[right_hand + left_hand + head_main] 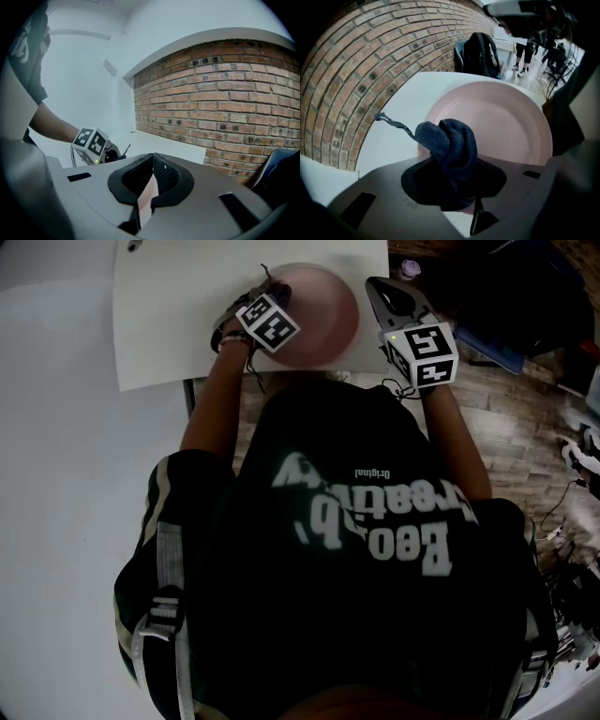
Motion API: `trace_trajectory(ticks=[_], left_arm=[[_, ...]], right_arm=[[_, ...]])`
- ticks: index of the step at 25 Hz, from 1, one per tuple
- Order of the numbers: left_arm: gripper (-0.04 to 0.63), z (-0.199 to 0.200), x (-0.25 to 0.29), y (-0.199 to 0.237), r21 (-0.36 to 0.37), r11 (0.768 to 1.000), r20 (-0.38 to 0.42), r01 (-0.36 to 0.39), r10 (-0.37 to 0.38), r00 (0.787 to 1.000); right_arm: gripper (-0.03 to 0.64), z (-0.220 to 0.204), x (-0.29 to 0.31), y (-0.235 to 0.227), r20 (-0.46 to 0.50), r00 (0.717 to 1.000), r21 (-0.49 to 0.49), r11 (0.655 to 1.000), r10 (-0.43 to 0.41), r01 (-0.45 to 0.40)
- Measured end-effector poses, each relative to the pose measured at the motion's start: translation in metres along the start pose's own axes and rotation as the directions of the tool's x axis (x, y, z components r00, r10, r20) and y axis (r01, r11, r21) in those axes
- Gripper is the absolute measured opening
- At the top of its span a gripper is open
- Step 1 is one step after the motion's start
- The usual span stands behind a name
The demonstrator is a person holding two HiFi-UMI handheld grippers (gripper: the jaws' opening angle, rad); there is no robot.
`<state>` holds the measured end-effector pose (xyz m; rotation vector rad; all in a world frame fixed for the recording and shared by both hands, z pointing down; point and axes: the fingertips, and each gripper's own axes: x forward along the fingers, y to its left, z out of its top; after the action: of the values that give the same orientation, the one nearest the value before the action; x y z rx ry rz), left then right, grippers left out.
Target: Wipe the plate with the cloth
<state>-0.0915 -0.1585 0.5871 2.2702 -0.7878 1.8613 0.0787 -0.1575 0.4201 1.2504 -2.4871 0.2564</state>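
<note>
At the table's (169, 315) near right corner lies the pink plate (323, 320), close to both the near edge and the right edge. The left claw (454, 187) is clamped on a bunched dark blue cloth (452, 145), which bulges out past the fingertips and sits over the plate's near rim, at its left side. A loose thread (393, 123) trails from the cloth out over the bare white tabletop to the left of the plate.

The right claw (151, 180) is at the plate's right rim; its pads are closed together on a thin pink sliver, the plate's edge, seen in the right gripper view. That view also looks across to the left gripper's marker cube (91, 145) and the person's forearm behind it.

Beyond the table's far edge stands a red brick wall (347, 70). Farther off past the plate, a black backpack (480, 54) rests upright on a seat, and people's legs show in the distance.
</note>
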Motion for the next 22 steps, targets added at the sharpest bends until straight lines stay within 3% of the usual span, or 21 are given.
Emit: trace_trajectory(ticks=[10, 16, 22], left_arm=[[0.14, -0.024, -0.02, -0.039, 0.063, 0.994, -0.008, 0.094, -0.094, 0.996], [0.141, -0.028, -0.025, -0.064, 0.099, 0.981, 0.039, 0.168, -0.173, 0.984], [0.141, -0.02, -0.029, -0.081, 0.06, 0.969, 0.099, 0.241, -0.246, 0.964]], right_arm=[[-0.003, 0.005, 0.0, 0.008, 0.017, 1.0, 0.002, 1.0, 0.0, 0.0], [-0.004, 0.005, 0.003, 0.016, 0.015, 1.0, -0.003, 1.0, 0.012, -0.012], [-0.004, 0.003, 0.003, 0.014, 0.009, 1.0, -0.002, 1.0, 0.01, -0.01]])
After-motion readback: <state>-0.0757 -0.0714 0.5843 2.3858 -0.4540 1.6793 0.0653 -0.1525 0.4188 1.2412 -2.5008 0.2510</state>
